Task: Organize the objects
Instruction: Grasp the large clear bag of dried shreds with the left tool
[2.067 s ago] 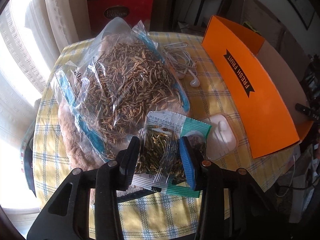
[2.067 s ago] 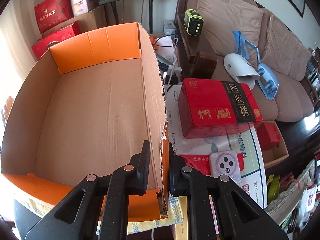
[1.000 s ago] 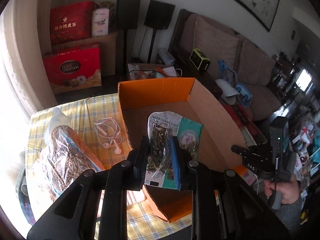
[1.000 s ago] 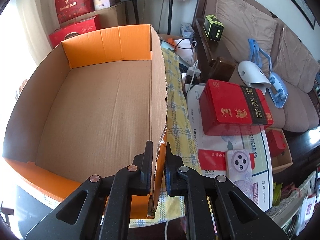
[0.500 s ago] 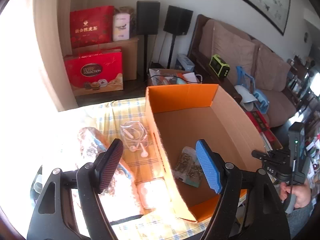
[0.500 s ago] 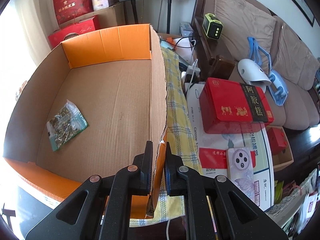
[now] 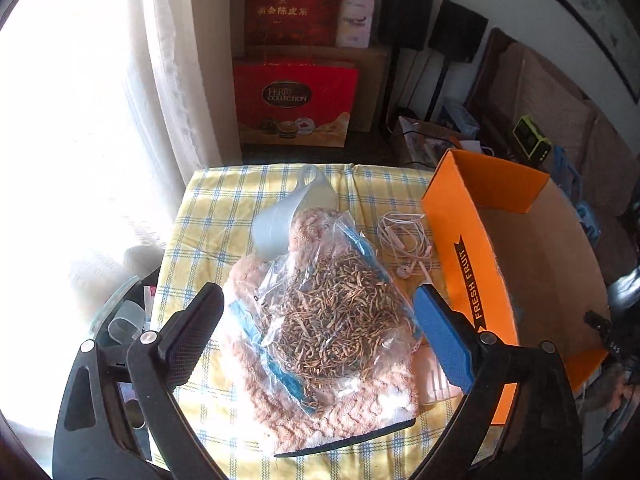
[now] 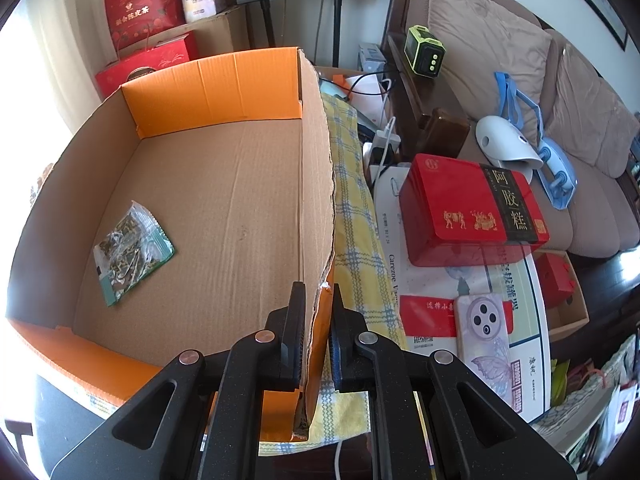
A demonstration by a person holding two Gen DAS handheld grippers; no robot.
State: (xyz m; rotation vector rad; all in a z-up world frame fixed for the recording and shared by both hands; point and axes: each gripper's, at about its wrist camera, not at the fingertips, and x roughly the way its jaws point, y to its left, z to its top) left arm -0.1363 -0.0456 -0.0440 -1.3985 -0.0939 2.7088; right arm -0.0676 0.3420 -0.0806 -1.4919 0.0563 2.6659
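My left gripper (image 7: 320,336) is open and empty above a clear zip bag of dried brown strands (image 7: 332,304) that lies on a pink knitted cloth (image 7: 344,404). The orange cardboard box (image 7: 468,264) stands to its right. My right gripper (image 8: 318,336) is shut on the box's right wall (image 8: 320,200). A small green-edged packet of dried herbs (image 8: 130,246) lies on the box floor at the left.
White earphones (image 7: 404,240), a pale blue-grey mug on its side (image 7: 288,212) and a white case (image 7: 436,384) lie on the yellow checked tablecloth (image 7: 224,208). A red tin (image 8: 472,212) and a phone (image 8: 484,328) lie right of the box. A sofa stands behind.
My left gripper opened and let the small herb packet fall into the box, then swung left, back over the big bag. My right gripper kept its hold on the box wall.
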